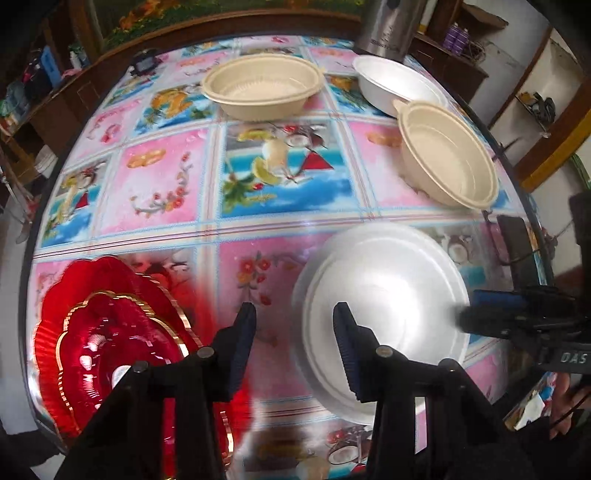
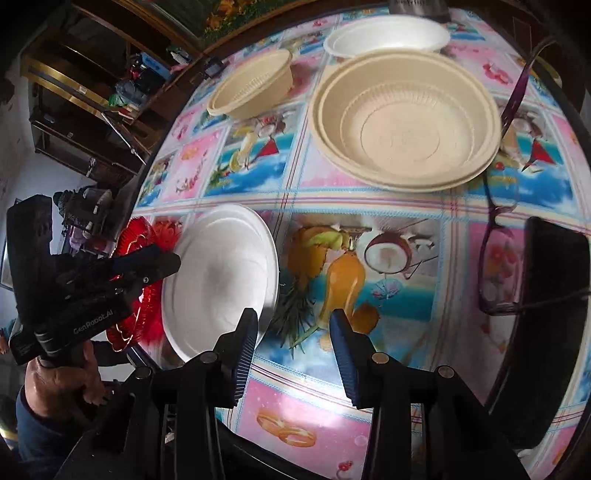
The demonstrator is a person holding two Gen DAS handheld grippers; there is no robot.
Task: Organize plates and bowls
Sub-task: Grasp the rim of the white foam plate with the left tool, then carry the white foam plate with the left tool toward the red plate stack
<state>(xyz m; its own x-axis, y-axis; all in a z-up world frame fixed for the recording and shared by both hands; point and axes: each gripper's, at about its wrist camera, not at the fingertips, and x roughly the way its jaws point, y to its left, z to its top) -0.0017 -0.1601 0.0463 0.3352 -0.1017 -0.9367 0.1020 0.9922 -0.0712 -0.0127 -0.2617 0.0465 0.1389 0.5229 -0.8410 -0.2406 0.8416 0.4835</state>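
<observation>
A white plate (image 1: 388, 295) lies on the colourful tablecloth near the table's front edge. My left gripper (image 1: 293, 332) is open over the plate's left rim, one finger above the plate and the other outside it. The pads touch nothing. My right gripper (image 2: 293, 332) is open too, at the white plate's (image 2: 221, 273) right rim, with only tablecloth between its fingers. A red scalloped plate (image 1: 103, 332) with gold trim lies left of the white plate. Two beige bowls (image 1: 262, 88) (image 1: 447, 155) and a white bowl (image 1: 399, 85) stand farther back.
Eyeglasses (image 2: 495, 236) and a flat black object (image 2: 554, 266) lie at the right of the table. A metal pot (image 1: 391, 26) stands at the back. The round table's edge (image 1: 33, 229) curves close on the left. A hand (image 2: 62, 384) holds the left gripper.
</observation>
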